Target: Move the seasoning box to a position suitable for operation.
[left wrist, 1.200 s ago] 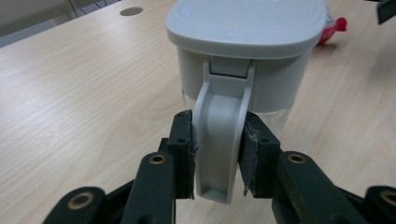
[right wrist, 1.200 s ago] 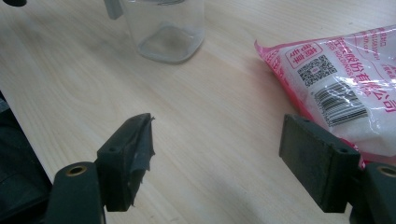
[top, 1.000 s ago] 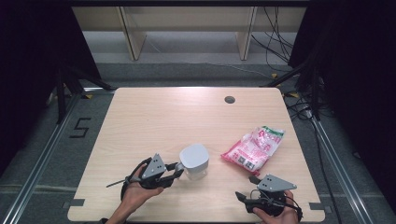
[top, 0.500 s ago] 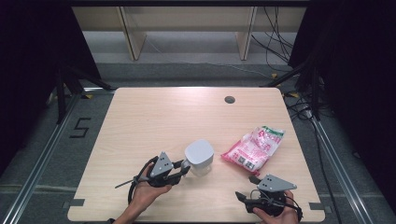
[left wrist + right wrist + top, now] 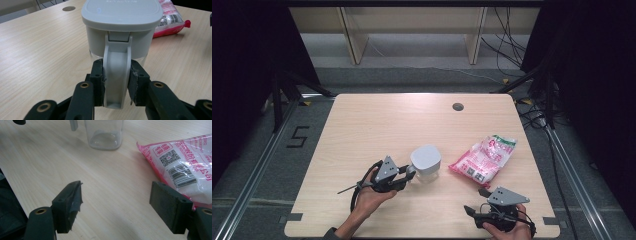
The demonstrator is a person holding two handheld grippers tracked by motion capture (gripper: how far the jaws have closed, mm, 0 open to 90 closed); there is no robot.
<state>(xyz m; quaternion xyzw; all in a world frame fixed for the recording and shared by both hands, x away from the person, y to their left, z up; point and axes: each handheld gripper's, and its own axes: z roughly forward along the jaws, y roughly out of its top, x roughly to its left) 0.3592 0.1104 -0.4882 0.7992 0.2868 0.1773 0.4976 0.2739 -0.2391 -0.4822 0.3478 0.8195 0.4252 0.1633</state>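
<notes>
A clear jug with a grey lid (image 5: 426,161) stands near the middle of the wooden table (image 5: 402,120). Its grey handle (image 5: 116,75) sits between the pads of my left gripper (image 5: 408,176), which is shut on it; in the left gripper view both pads (image 5: 98,77) press the handle's sides. A pink and white bag (image 5: 484,157) lies flat to the jug's right. My right gripper (image 5: 477,209) rests low at the front right, jaws wide open with bare table between them (image 5: 116,202). The bag (image 5: 185,167) lies just beyond its right jaw, the jug's clear base (image 5: 104,135) farther off.
A round grey cable hole (image 5: 457,106) sits near the table's far edge. Bare wood spreads over the far and left parts of the table. A shelf unit (image 5: 412,30) stands beyond the table, and cables lie on the floor at the right.
My left gripper has carried the jug a little to the right, closer to the pink bag. The right gripper has stayed where it was.
</notes>
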